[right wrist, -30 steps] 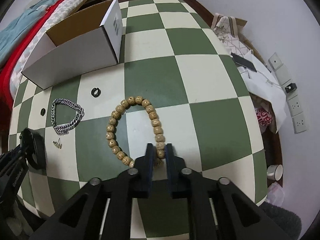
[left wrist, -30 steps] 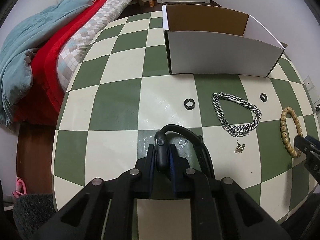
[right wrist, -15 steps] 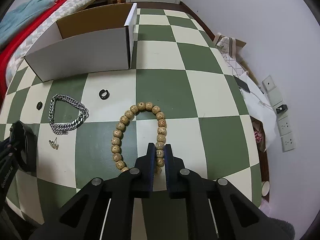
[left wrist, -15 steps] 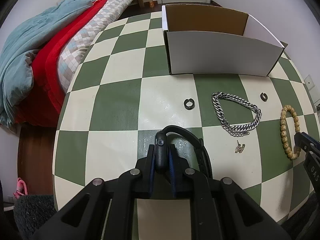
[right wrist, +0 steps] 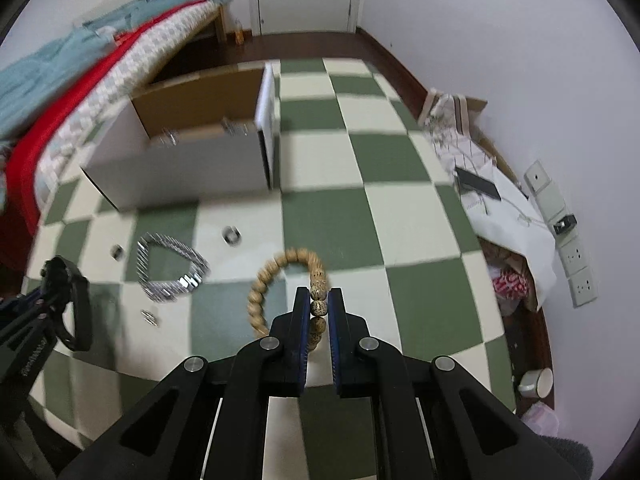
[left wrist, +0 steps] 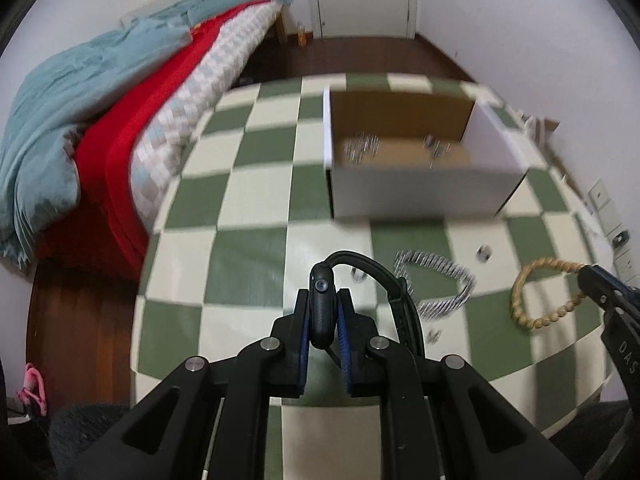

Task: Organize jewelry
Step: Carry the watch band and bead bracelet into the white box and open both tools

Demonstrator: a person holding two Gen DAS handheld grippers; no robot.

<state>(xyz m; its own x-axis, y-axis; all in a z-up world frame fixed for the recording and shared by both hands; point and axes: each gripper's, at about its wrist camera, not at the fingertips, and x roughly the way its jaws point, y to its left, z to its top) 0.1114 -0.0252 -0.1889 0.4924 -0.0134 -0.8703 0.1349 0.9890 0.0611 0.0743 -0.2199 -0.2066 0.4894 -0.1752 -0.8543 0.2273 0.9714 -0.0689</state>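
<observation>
My left gripper (left wrist: 323, 312) is shut on a black watch (left wrist: 322, 306) and holds it above the checkered table (left wrist: 248, 248); its strap loops to the right. My right gripper (right wrist: 319, 306) is shut on a wooden bead bracelet (right wrist: 276, 276), lifted off the table; the bracelet also shows in the left wrist view (left wrist: 540, 292). A silver chain bracelet (right wrist: 170, 266), two small dark rings (right wrist: 231, 235) (right wrist: 117, 252) and a small pendant (right wrist: 150, 317) lie on the table. An open white cardboard box (left wrist: 416, 160) stands beyond them with some blurred silver pieces inside.
A bed with red and teal blankets (left wrist: 100, 92) lies left of the table. Bags, papers and wall sockets (right wrist: 500, 208) are on the floor at the right. A cup (right wrist: 536, 384) stands by the table's right edge.
Both grippers have risen and tilted up, lifting the watch and the bead bracelet off the table. The box's inside has come into view. The frames are motion-blurred.
</observation>
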